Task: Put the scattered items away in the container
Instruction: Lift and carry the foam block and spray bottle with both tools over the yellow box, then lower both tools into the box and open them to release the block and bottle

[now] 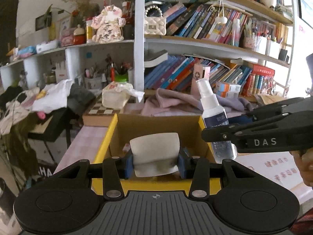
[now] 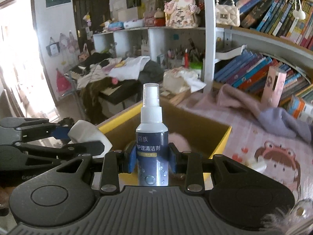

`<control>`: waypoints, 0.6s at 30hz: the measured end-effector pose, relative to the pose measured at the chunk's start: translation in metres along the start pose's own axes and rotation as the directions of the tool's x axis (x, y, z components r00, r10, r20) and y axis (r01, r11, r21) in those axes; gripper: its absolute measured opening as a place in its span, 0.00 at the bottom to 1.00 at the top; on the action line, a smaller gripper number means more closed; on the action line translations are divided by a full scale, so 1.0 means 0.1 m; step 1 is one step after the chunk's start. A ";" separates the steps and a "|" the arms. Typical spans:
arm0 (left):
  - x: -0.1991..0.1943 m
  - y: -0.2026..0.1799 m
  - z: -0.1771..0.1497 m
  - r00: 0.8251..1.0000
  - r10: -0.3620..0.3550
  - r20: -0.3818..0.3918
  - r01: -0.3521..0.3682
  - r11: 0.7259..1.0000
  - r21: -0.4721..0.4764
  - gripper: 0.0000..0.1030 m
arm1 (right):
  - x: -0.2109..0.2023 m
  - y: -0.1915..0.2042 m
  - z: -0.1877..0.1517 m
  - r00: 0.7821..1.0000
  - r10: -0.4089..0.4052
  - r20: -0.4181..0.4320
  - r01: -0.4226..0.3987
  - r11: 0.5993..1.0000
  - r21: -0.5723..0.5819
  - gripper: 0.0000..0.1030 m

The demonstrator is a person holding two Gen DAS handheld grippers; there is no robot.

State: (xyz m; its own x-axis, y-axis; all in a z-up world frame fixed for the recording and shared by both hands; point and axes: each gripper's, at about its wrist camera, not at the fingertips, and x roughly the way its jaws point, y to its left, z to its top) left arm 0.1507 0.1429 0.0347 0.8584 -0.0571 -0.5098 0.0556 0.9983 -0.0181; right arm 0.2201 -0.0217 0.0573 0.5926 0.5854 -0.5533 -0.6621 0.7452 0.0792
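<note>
- Left wrist view: the left gripper point(image 1: 155, 163) is clamped on a white rounded-square item point(image 1: 155, 152), one blue pad on each of its sides, and holds it over the near end of the cardboard box point(image 1: 106, 137).
- That box has yellow outer walls and a brown inside; it stands on a table covered with a pink patterned cloth point(image 2: 273, 146), and a small pink-and-white thing lies on its floor by the left wall.
- Right wrist view: the right gripper point(image 2: 151, 159) grips a spray bottle point(image 2: 152, 148) at its dark blue label, upright, white cap and nozzle on top.
- The bottle sits above the box's near rim; in the left wrist view it stands by the box's right wall point(image 1: 214, 115).
- The left gripper and its white item show at the left edge of the right wrist view point(image 2: 88, 135), just beside the bottle.
- Crumpled pink and lavender cloths point(image 2: 254, 105) lie on the table past the box's far right corner, before shelves of books point(image 1: 195, 25).
</note>
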 end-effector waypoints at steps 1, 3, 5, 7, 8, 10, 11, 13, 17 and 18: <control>0.10 0.01 0.03 1.000 0.000 -0.007 0.000 1.000 0.005 0.40 | 0.09 -0.05 0.04 1.000 -0.006 -0.003 0.006 1.000 -0.005 0.30; 0.29 0.04 0.07 1.000 0.003 -0.026 -0.002 1.000 0.015 0.40 | 0.26 -0.14 0.09 1.000 -0.017 -0.017 0.017 1.000 -0.013 0.30; 0.48 0.08 0.08 0.998 0.014 -0.053 -0.012 1.000 0.022 0.40 | 0.45 -0.22 0.12 0.999 -0.030 -0.040 0.029 0.999 -0.024 0.30; 0.67 0.12 0.08 0.996 0.021 -0.092 -0.019 1.000 0.025 0.40 | 0.65 -0.31 0.12 0.996 -0.048 -0.071 0.045 0.998 -0.039 0.30; 0.74 0.14 0.08 0.994 0.022 -0.109 -0.020 0.999 0.026 0.40 | 0.75 -0.35 0.12 0.995 -0.055 -0.085 0.051 0.998 -0.045 0.30; 0.88 0.18 0.06 0.989 0.026 -0.147 -0.022 0.999 0.033 0.40 | 0.93 -0.43 0.12 0.991 -0.072 -0.110 0.064 0.996 -0.069 0.30; 0.94 0.19 0.05 0.986 0.026 -0.164 -0.020 0.999 0.036 0.41 | 1.02 -0.45 0.12 0.990 -0.080 -0.119 0.070 0.994 -0.089 0.30; 1.05 0.21 0.02 0.978 0.030 -0.205 -0.022 0.999 0.043 0.41 | 1.19 -0.50 0.13 0.985 -0.095 -0.144 0.077 0.989 -0.129 0.30; 1.23 0.23 -0.01 0.962 0.040 -0.269 -0.029 0.999 0.047 0.41 | 1.53 -0.58 0.14 0.971 -0.108 -0.213 0.064 0.977 -0.205 0.30; 1.25 0.23 -0.02 0.960 0.039 -0.277 -0.027 0.999 0.045 0.41 | 1.59 -0.60 0.14 0.968 -0.107 -0.227 0.058 0.976 -0.212 0.30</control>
State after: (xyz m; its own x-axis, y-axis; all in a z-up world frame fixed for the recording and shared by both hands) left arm 0.2588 0.1590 -0.0312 0.6848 -0.0126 -0.7286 0.0553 0.9979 0.0347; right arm 0.3605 0.0314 -0.0234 0.5400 0.4147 -0.7324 -0.7088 0.6933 -0.1301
